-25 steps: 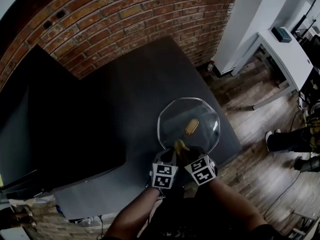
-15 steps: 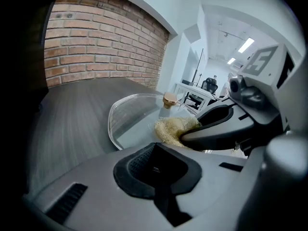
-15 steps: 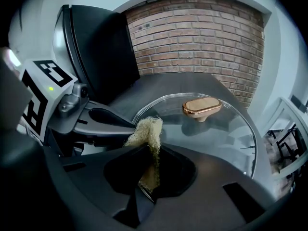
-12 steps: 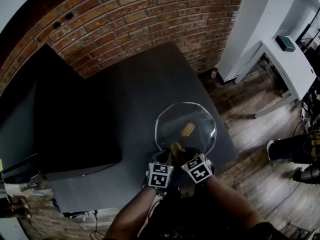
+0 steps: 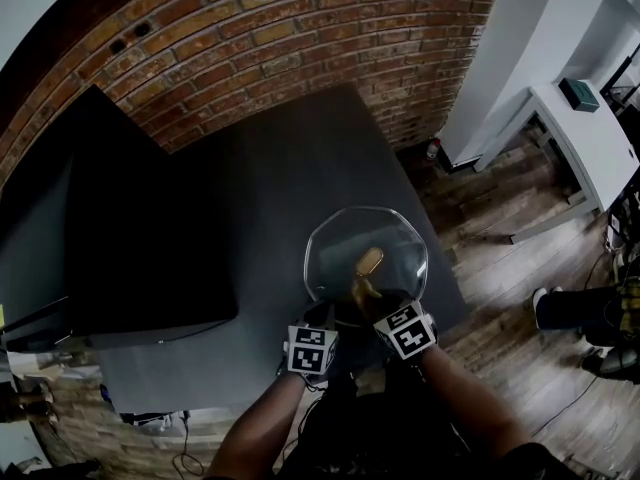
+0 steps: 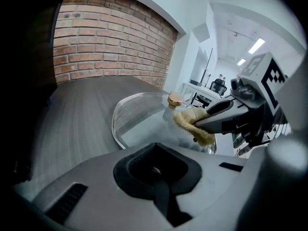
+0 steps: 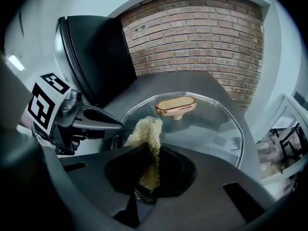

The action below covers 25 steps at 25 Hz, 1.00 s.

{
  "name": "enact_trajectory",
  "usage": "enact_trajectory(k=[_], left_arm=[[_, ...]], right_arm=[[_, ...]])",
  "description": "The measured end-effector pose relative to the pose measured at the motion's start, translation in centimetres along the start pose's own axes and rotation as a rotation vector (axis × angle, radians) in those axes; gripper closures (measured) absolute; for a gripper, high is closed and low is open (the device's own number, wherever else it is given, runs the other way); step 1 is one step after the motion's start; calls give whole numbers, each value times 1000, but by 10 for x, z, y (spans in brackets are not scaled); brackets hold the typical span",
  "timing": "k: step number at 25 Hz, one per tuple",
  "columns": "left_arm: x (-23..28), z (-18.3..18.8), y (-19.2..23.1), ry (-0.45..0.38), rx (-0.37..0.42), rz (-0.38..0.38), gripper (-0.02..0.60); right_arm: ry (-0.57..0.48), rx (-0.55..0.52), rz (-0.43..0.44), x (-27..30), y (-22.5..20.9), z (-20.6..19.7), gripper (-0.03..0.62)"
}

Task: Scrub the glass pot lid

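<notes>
Right gripper (image 7: 147, 153) pinches a soft scourer (image 7: 144, 131) on the slippery, breakable glass lid (image 7: 207, 129). Left gripper (image 7: 115, 124), jaws pressed together, sits beside the lid's rim (image 7: 126, 113), likely the safest hold.

Both forearms reach forward from the lower edge of the head view and converge. The left gripper (image 5: 324, 316) and right gripper (image 5: 372, 300) sit close side by side, marker cubes facing up. Left jaws are closed at the rim of the lid (image 5: 340, 243). Right jaws are clamped on a scrubber (image 7: 147, 134), which projects past their tips.
</notes>
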<state>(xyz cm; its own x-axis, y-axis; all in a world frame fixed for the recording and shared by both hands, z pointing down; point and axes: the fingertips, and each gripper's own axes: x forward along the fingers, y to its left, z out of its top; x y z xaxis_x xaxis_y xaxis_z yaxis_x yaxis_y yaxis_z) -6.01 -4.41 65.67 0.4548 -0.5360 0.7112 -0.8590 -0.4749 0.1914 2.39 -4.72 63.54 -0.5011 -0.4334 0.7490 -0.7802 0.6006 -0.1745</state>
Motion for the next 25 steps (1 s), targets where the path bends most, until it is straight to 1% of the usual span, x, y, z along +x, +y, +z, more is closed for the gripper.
enact_trajectory(k=[4,11,18,25], left_arm=[[1,-1,0,4,-17,13,548],[0,2,-4,10,-38,23,548],[1,1,-2,20,-42,35,548],[1,1,-2,27,-44,41,548]], right_arm=[[-6,48,-9,-9,-21,-3,542],[-33,93,-37,-20,-51,-6,542],[-30,152,-78,-29,-83,-14,542],[-31,214,-99,-36,-110,-21,542]])
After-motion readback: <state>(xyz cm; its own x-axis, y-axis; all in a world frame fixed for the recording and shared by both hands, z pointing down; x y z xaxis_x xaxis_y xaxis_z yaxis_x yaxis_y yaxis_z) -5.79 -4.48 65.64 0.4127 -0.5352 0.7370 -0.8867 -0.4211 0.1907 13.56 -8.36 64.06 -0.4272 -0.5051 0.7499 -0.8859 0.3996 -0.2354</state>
